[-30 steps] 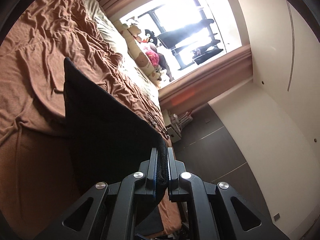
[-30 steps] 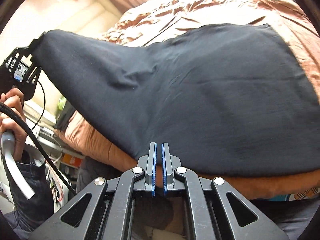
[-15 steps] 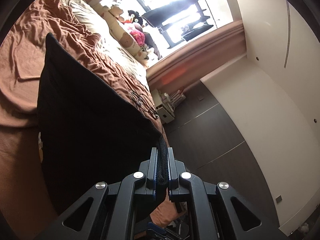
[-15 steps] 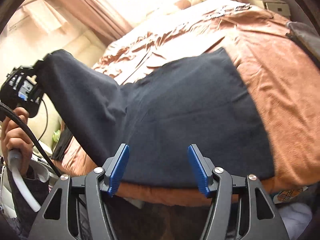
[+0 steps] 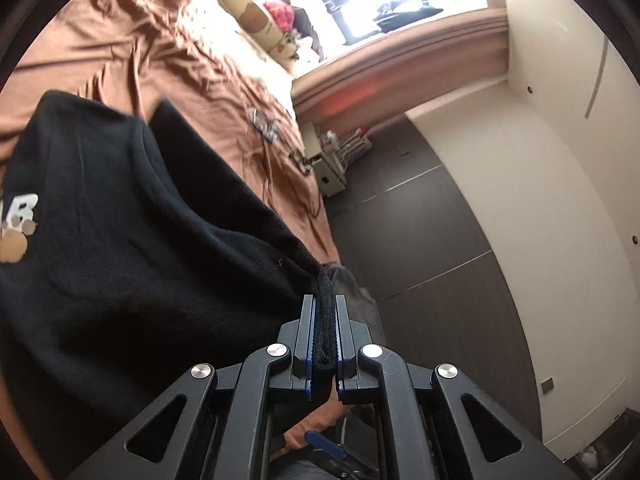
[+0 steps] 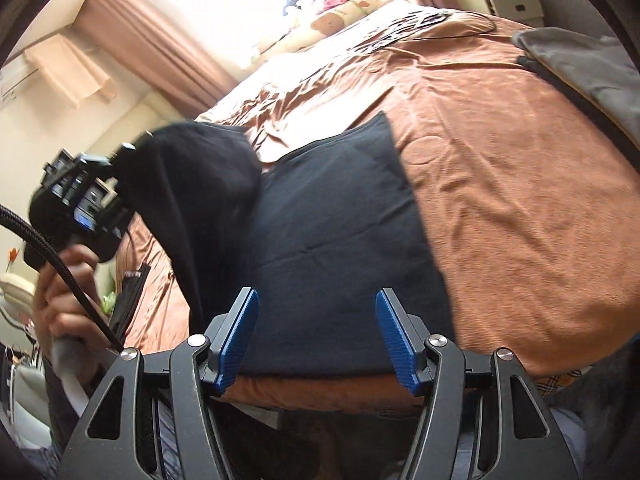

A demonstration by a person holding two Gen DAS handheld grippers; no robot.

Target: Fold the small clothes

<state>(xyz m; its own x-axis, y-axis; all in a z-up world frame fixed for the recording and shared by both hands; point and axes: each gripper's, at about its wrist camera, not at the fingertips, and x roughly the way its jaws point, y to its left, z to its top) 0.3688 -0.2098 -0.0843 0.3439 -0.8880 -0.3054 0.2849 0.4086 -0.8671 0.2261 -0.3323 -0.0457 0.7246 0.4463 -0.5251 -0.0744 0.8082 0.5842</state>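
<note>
My black garment (image 5: 152, 248) carries a white-lettered print with tan and pale round patches at its left edge in the left wrist view. It lies on my rust-brown bedspread (image 6: 500, 152), which turns cream near the window. My left gripper (image 5: 324, 344) is black with thin blue edges on its pads and silver rivets. My right gripper (image 6: 316, 336) is black too, its ribbed pads (image 6: 240, 332) bright blue. The curtains (image 6: 160, 40) are dusty pink-brown. A grey cloth (image 6: 580, 64) with a dark border sits at the bed's far corner. The floor (image 5: 420, 220) is dark brown, the wall (image 5: 560, 160) cream-white
</note>
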